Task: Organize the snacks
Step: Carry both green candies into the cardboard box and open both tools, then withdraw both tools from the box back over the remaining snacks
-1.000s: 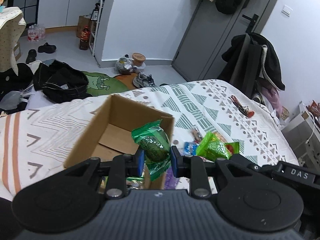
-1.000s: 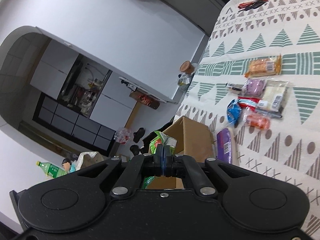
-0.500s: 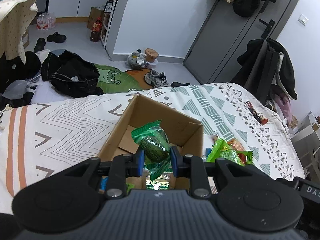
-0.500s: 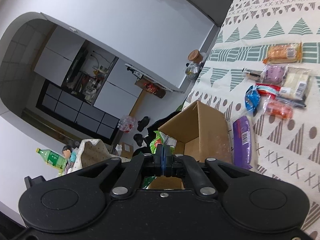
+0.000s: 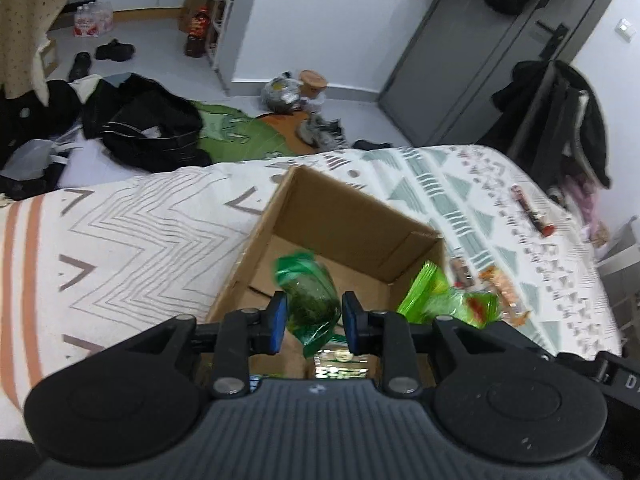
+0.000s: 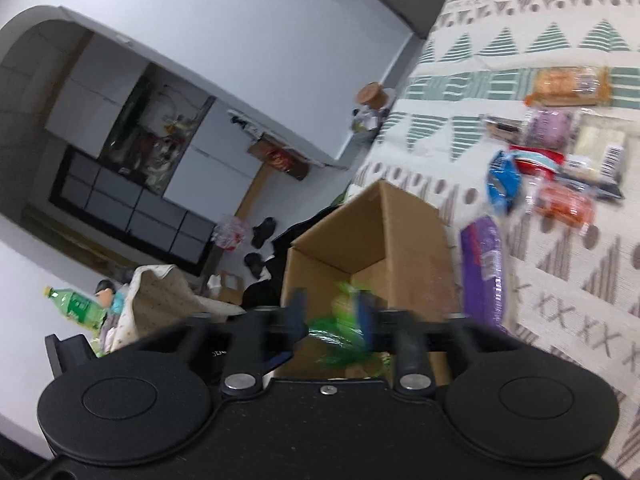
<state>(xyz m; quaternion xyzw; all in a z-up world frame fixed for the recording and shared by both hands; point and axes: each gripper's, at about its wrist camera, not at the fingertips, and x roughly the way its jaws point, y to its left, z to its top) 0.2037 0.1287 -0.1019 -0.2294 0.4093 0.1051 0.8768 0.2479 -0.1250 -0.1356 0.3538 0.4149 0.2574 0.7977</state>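
An open cardboard box [image 5: 340,216] stands on the patterned bedspread [image 5: 120,232]. My left gripper [image 5: 311,322] hangs over its inside, jaws opening. A dark green snack packet [image 5: 310,300] sits blurred between the blue pads and is slipping down from them. My right gripper [image 6: 331,316] is at the box's [image 6: 372,232] near side, jaws opening wide. A light green packet [image 6: 340,320] is a blur between its pads and is not pressed. The left wrist view shows that light green packet [image 5: 440,300] at the box's right wall. Other packets lie in the box under the left gripper.
Loose snacks lie on the bed right of the box: a purple packet [image 6: 484,264], a blue one [image 6: 502,180], orange ones [image 6: 568,84]. A red-tipped item [image 5: 532,212] lies farther off. Clothes [image 5: 148,128] and shoes cover the floor beyond the bed edge.
The left gripper has come forward and down over the box and its pads have parted slightly. The right gripper, shut on the light green packet before, has sprung apart and the packet blurs loose.
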